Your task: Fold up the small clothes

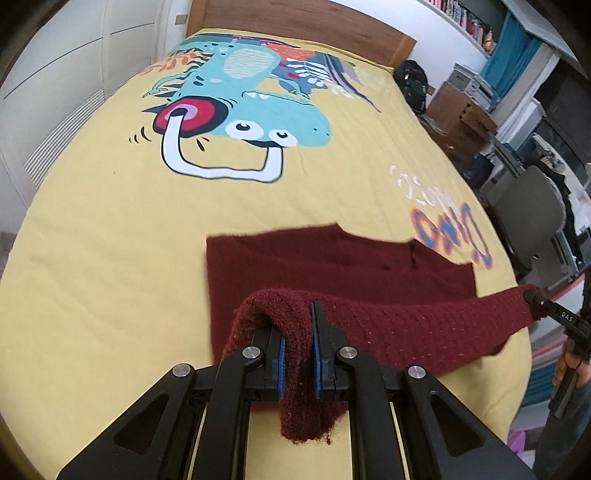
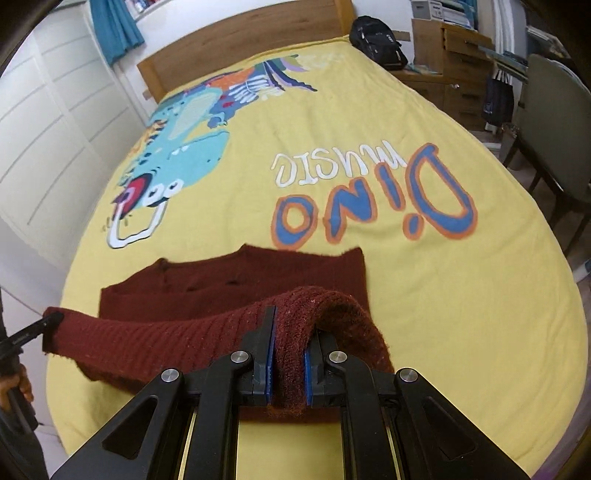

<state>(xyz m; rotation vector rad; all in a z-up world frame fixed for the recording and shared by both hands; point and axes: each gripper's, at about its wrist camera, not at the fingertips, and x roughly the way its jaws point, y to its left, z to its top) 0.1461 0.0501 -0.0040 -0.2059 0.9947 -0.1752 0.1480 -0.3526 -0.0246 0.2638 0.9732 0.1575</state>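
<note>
A dark red knitted garment (image 1: 332,258) lies on the yellow bedspread (image 1: 110,240); its far part rests flat. The near edge is lifted and stretched between both grippers. In the left wrist view my left gripper (image 1: 295,321) is shut on one corner of that edge, with a fold draped over the left finger. My right gripper (image 1: 535,299) shows at the right, clamped on the other corner. The right wrist view has my right gripper (image 2: 291,325) shut on the garment (image 2: 240,280), and my left gripper (image 2: 51,319) holds the far left corner.
The bedspread (image 2: 443,295) carries a dinosaur print (image 1: 258,118) and lettering (image 2: 369,199). A wooden headboard (image 1: 303,22) stands at the far end. A black backpack (image 2: 376,40), wooden drawers (image 2: 450,55) and a chair (image 2: 554,122) stand to the right; white wardrobe doors (image 2: 55,129) to the left.
</note>
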